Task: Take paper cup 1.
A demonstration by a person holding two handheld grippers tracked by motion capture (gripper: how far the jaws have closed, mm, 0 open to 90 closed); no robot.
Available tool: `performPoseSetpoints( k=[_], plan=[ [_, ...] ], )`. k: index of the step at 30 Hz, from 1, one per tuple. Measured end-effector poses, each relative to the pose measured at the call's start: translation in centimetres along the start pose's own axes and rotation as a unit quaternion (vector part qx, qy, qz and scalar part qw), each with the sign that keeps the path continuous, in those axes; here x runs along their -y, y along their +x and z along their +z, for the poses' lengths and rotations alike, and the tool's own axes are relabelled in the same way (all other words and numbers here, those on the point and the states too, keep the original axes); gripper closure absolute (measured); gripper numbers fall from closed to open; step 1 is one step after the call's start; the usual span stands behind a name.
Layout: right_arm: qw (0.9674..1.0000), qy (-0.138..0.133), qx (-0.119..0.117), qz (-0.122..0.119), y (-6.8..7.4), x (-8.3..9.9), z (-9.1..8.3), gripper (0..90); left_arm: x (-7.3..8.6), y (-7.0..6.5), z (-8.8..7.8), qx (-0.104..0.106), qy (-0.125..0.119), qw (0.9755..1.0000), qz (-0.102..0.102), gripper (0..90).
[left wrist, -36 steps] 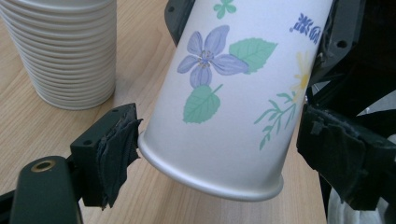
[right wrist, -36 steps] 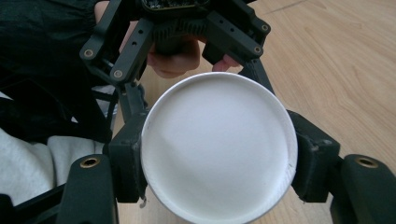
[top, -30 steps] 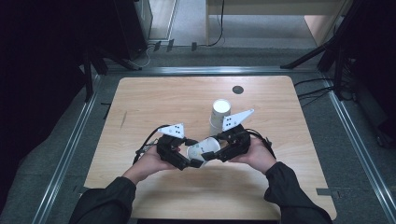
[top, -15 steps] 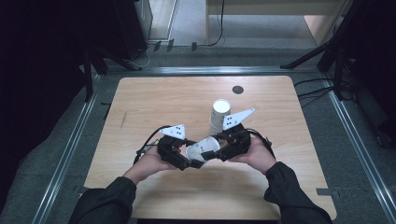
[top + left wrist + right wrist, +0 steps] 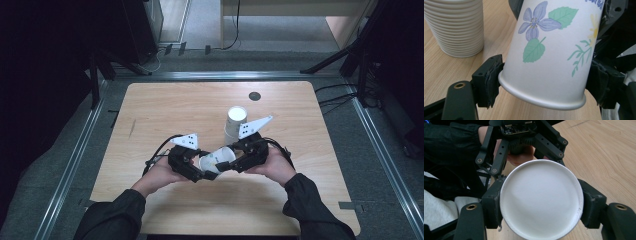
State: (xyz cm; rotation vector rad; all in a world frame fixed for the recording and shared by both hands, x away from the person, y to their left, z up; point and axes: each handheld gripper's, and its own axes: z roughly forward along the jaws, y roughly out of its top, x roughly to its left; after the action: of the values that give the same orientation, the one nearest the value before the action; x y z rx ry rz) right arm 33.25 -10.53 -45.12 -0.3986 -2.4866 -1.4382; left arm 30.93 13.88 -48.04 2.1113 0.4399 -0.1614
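Note:
A white paper cup (image 5: 218,158) printed with flowers and leaves lies tilted on its side above the table, held between both grippers. My left gripper (image 5: 206,169) is shut on it near the rolled rim, one pad on each side of the cup (image 5: 549,50). My right gripper (image 5: 229,163) is shut on the cup's other end, and the flat white base of the cup (image 5: 541,200) faces its camera between the two pads. The left gripper (image 5: 524,137) shows just behind the cup in the right gripper view.
A tall stack of white paper cups (image 5: 235,121) stands upright on the wooden table (image 5: 165,110), just beyond the right hand; the stack (image 5: 455,26) is at the upper left of the left gripper view. A dark round hole (image 5: 254,96) marks the table's far side.

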Motion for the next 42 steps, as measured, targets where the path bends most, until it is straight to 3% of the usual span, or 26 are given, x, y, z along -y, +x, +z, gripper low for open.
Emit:
performPoseSetpoints(
  k=[13,29,37,42],
  plan=[
    [1.0,0.0,0.001,-0.003,0.1,0.0,0.0,32.0,0.0,0.0,-0.1,0.0,-0.002,1.0,0.002,21.6],
    [0.9999,-0.002,0.011,-0.004,0.1,0.1,-0.6,21.9,-0.1,0.1,-0.9,0.001,-0.011,0.9999,-0.003,21.6],
    [0.9998,-0.007,0.018,-0.008,0.6,0.7,-1.4,20.8,-0.4,-0.2,-2.1,-0.013,0.005,0.9999,-0.002,21.6],
    [0.9997,0.004,0.024,-0.008,0.8,1.3,-1.2,20.9,-0.7,-0.4,-2.8,-0.028,0.019,0.9994,0.003,21.6]
  ],
)
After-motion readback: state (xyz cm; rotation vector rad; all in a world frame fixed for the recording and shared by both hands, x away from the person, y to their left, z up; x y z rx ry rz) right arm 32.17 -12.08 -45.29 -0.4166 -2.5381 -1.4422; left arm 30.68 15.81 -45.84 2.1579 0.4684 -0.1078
